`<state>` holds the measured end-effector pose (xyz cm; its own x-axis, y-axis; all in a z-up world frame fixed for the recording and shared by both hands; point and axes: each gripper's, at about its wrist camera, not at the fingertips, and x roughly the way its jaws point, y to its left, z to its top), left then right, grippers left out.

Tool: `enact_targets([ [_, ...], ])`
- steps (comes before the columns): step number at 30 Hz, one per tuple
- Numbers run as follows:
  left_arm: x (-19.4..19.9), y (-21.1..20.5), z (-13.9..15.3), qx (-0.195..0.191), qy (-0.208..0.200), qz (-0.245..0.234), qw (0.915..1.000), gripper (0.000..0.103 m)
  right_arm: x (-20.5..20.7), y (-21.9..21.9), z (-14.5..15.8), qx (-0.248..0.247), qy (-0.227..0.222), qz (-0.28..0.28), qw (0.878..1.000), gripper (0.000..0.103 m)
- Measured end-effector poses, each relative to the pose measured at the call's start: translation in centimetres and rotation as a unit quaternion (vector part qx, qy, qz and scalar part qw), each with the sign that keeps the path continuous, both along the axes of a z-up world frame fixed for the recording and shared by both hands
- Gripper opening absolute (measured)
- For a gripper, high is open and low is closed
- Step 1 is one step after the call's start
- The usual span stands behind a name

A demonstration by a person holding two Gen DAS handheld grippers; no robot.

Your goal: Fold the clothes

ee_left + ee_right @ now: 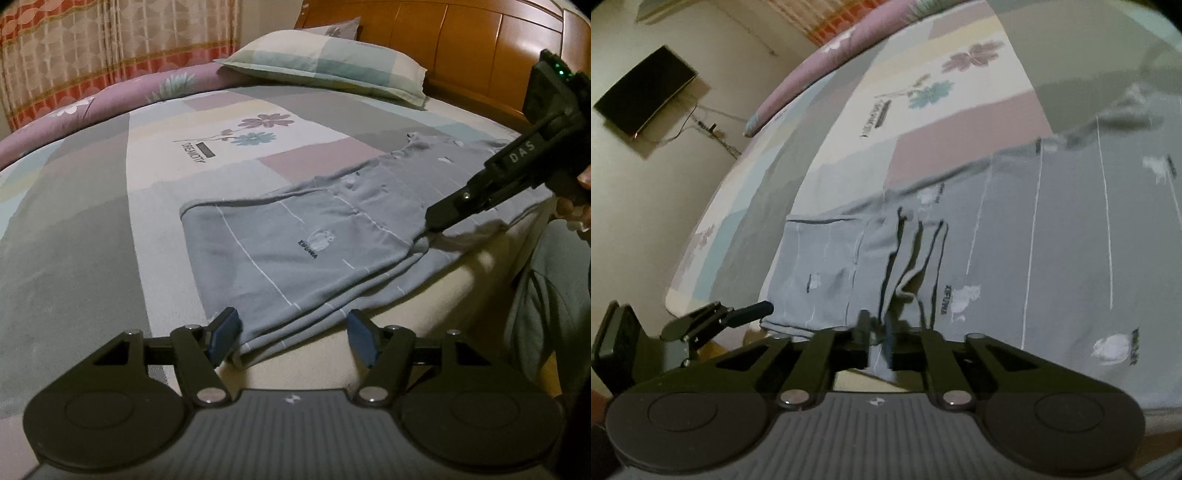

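Note:
A grey garment (295, 240) with thin white stripes and small printed animals lies spread on the bed, near its front edge. My left gripper (293, 338) stands open at the garment's near corner. The folded hem lies between its blue pads (225, 336), which do not press on it. My right gripper (430, 223) reaches in from the right, shut on the garment's front edge. In the right wrist view the grey garment (1034, 240) has a bunch of its cloth pinched in my right gripper (877, 332). The left gripper (764, 308) shows low at the left there.
The patchwork bedsheet (92, 221) fills the middle. A checked pillow (325, 62) lies by the wooden headboard (461, 33), a purple bolster (110, 96) by the curtain (92, 55). A person's grey trouser leg (546, 295) stands beside the bed. A dark screen (646, 96) hangs on the wall.

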<state>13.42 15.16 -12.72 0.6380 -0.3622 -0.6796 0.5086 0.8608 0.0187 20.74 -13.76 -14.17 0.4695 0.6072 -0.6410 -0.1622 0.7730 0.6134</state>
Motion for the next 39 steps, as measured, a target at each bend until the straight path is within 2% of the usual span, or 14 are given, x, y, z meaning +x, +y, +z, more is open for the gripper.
enact_targets([
  [1, 0.0, 0.0, 0.0, 0.0, 0.0, 0.0, 1.0, 0.066, 0.1, 0.0, -0.1, 0.003, 0.0, -0.002, 1.0, 0.015],
  [3, 0.0, 0.0, 0.0, 0.001, 0.002, -0.002, 1.0, 0.066, 0.0, 0.1, -0.1, 0.004, -0.001, -0.001, 1.0, 0.005],
  [9, 0.9, 1.2, 1.5, -0.027, 0.016, -0.008, 0.9995, 0.066, -0.7, -0.2, 0.6, -0.041, 0.002, 0.013, 0.999, 0.01],
  [13, 3.5, 1.3, 3.5, -0.03, -0.017, -0.001, 0.9994, 0.066, -1.1, 0.5, 3.5, -0.086, -0.082, 0.02, 0.993, 0.014],
  [15, 5.7, 0.9, 3.6, -0.041, -0.013, -0.003, 0.999, 0.066, -0.7, 2.0, 4.3, -0.099, -0.12, 0.049, 0.987, 0.02],
  [17, 7.5, 0.2, 2.8, -0.045, 0.001, -0.003, 0.999, 0.066, -0.1, 3.5, 3.6, -0.109, -0.131, 0.075, 0.982, 0.021],
  [19, 9.3, -0.5, 1.9, -0.047, 0.015, -0.003, 0.9988, 0.066, 0.5, 4.6, 2.0, -0.131, -0.114, 0.094, 0.98, 0.021],
  [22, 10.4, -0.7, -0.1, -0.036, 0.025, 0.012, 0.999, 0.067, -0.2, 4.4, 0.5, -0.133, -0.122, 0.095, 0.979, 0.021],
  [25, 10.5, -0.2, 0.0, -0.055, 0.022, 0.017, 0.9981, 0.067, -0.2, 3.3, 0.2, -0.111, -0.111, 0.088, 0.984, 0.021],
  [29, 10.9, -0.1, 0.7, -0.046, 0.024, 0.025, 0.9983, 0.067, -0.2, 3.1, 0.0, -0.103, -0.11, 0.085, 0.985, 0.021],
  [31, 10.5, -0.2, 0.6, -0.028, 0.025, 0.016, 0.9992, 0.067, -0.3, 3.1, 0.0, -0.105, -0.113, 0.081, 0.985, 0.021],
  [35, 8.5, -0.2, 1.6, 0.006, 0.012, 0.017, 0.9998, 0.065, -0.1, 2.9, -0.2, -0.099, -0.11, 0.079, 0.986, 0.021],
  [38, 5.8, -0.1, 1.9, -0.009, 0.014, -0.013, 0.9998, 0.067, -0.1, 2.7, -0.3, -0.094, -0.11, 0.076, 0.987, 0.021],
  [39, 5.0, 0.0, 1.4, -0.008, 0.028, -0.013, 0.9995, 0.067, -0.2, 2.7, -0.3, -0.093, -0.111, 0.074, 0.987, 0.021],
])
